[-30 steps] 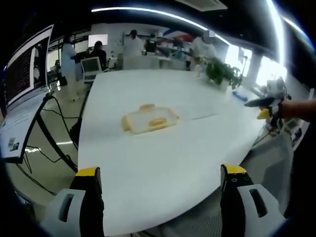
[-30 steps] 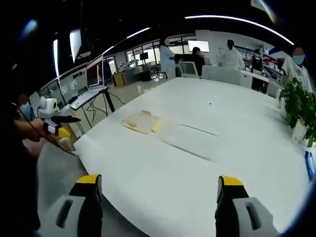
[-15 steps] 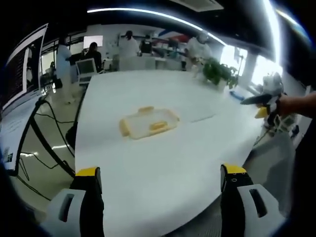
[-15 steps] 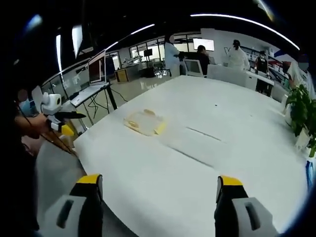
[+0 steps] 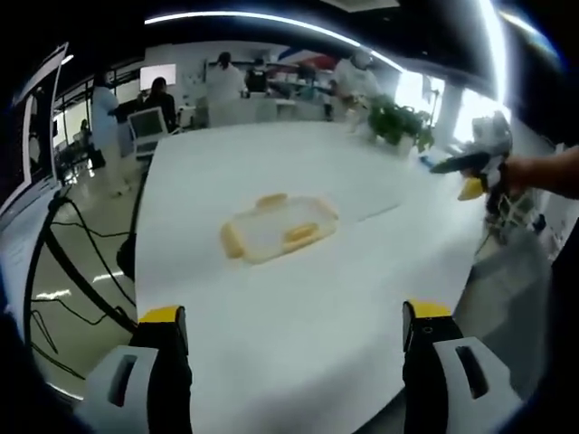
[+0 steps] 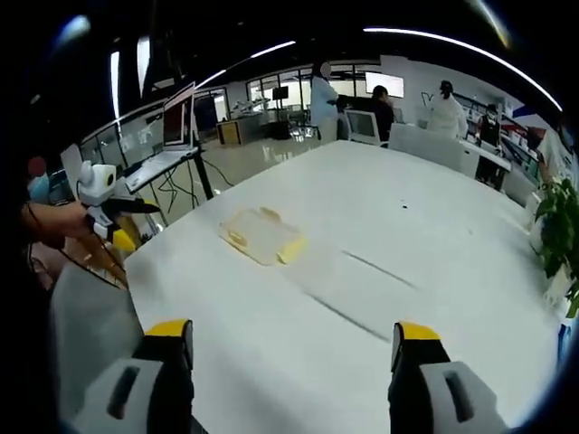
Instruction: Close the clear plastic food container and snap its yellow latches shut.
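Container (image 5: 279,229) of clear plastic, yellow latches (image 5: 232,240) at its edges

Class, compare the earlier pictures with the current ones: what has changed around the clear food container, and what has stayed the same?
Both views have closed in on the food container, which looks larger now: the cameras moved, not the container. The left tongs and right tongs took hold of nothing. Unchanged: both stay open and empty, short of the container, which lies in the same spot on the white table, untouched.
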`<state>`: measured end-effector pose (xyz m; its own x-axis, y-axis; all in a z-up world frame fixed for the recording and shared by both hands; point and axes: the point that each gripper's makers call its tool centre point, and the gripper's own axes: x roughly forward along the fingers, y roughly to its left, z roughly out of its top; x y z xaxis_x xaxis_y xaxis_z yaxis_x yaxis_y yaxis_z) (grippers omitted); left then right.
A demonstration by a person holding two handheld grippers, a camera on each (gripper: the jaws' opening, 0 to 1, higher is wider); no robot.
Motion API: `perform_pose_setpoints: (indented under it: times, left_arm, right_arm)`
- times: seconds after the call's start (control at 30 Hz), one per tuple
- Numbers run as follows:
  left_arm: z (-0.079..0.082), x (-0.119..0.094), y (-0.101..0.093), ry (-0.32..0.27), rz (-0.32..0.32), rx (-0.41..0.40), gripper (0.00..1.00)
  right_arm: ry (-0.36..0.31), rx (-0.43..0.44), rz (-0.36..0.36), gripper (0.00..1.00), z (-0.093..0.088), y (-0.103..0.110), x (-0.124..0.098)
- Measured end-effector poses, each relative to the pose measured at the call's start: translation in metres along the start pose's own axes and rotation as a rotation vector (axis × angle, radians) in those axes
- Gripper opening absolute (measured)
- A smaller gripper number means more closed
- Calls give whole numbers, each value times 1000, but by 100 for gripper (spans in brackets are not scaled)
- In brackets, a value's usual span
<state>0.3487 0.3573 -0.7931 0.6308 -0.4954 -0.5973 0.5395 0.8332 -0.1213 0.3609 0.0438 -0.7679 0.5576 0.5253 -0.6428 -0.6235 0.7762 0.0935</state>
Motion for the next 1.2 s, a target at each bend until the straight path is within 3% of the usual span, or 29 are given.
perform_pose_setpoints:
  times: [0.27,0.63,1.2]
  left_arm:
    - [12,6,22,-5,17,-8,97]
    - [21,28,38,31,-3,68,98]
    - [20,74,55,105,-110,186,97]
  right_arm:
    - [-5,-16,10,91,16,4,19]
    - [7,-52,32,89,34,12,53]
    - [108,-293,123,86,57,21,113]
